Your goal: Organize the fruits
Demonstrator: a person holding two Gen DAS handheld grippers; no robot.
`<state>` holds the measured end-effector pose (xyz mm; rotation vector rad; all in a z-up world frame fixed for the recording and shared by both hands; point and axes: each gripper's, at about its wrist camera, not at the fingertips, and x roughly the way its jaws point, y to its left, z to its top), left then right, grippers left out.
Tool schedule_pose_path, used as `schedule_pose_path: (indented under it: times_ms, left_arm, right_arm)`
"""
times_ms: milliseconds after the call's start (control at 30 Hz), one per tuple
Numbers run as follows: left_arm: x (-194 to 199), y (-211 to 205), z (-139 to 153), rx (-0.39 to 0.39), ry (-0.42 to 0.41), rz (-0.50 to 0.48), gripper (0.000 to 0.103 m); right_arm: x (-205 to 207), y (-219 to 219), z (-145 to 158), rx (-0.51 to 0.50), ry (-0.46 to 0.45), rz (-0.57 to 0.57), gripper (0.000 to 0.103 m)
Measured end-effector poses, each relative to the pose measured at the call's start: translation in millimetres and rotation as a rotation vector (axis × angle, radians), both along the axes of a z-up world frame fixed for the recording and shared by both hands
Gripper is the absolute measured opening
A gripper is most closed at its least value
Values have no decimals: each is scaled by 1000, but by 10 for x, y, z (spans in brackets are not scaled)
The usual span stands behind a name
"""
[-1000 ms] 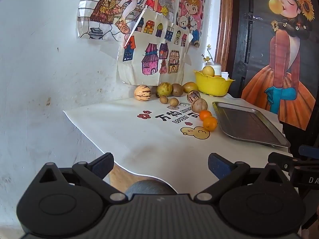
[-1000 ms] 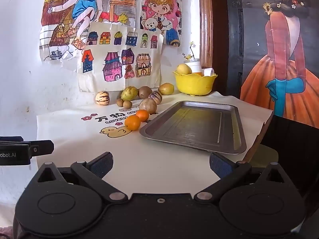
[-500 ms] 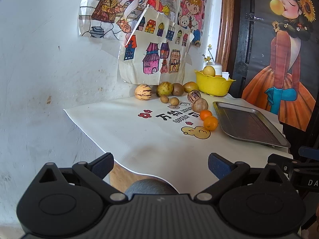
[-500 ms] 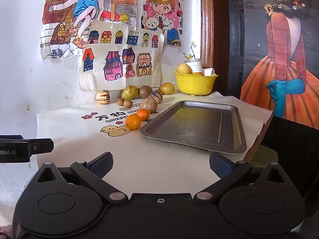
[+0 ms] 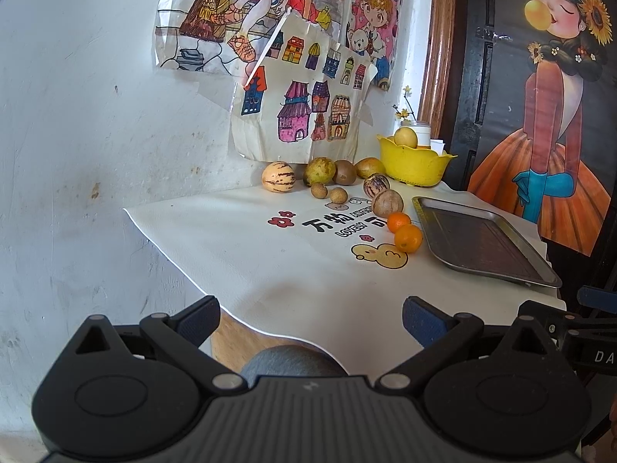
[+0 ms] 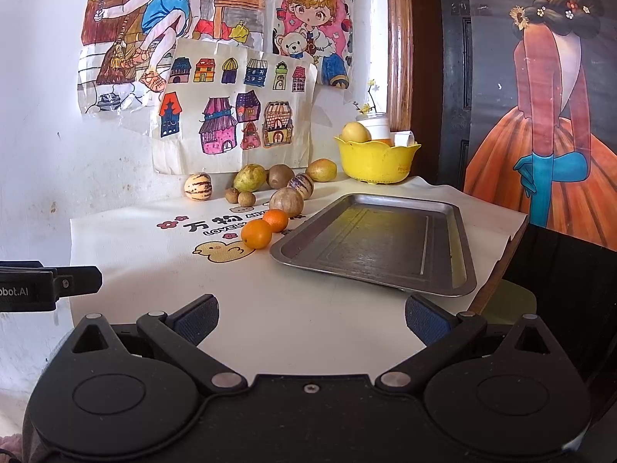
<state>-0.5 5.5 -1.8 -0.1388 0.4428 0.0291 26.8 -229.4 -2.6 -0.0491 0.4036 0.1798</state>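
A home interior: children's coloured drawings (image 6: 216,69) taped to a whitewashed wall (image 5: 77,135), above a cloth-covered table (image 6: 308,308) beside a painted door (image 6: 540,115).

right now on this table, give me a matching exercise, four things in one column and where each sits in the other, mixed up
Things:
1. metal tray
2. yellow bowl
3. two oranges
4. striped pale melon

Places:
A. leftmost fruit, near the wall
B. on the cloth by the duck print, just left of the tray
C. back corner, a pale fruit inside
D. right side of the cloth, nothing in it

Pairs: 1-D, 2-C, 3-B, 4-A
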Motion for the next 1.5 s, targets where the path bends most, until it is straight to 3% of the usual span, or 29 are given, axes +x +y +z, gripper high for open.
schedule_pose_path:
  times_ms: [1267, 1500]
  left_arm:
    - [11, 28, -23, -8, 10, 8, 103]
    - [182, 125, 10, -34, 51, 33, 103]
  right_arm:
    - [3, 54, -62, -17, 4, 8, 103]
    - [209, -38, 110, -56, -13, 58, 103]
